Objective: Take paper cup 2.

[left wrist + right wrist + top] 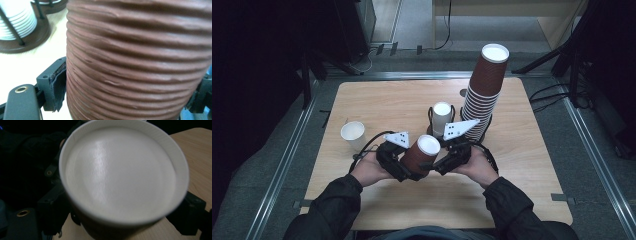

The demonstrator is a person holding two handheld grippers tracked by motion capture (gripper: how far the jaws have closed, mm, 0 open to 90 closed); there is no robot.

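A brown ribbed paper cup (421,154) lies tilted above the table between my two grippers, its white base (428,145) pointing up and away. My left gripper (404,171) grips its ribbed wall. In the left gripper view the cup (140,62) sits between the jaws, and the left pad (58,85) presses on its side. My right gripper (441,162) is at the cup's base end. In the right gripper view the white base (120,175) sits between the wide-set jaws of my right gripper (122,207), which stand close beside the rim.
A tall leaning stack of brown cups (484,90) stands in a holder at the back right. In front of it, a wire holder with white cups (442,117). A single white cup (353,134) stands on the wooden table (382,100) at the left.
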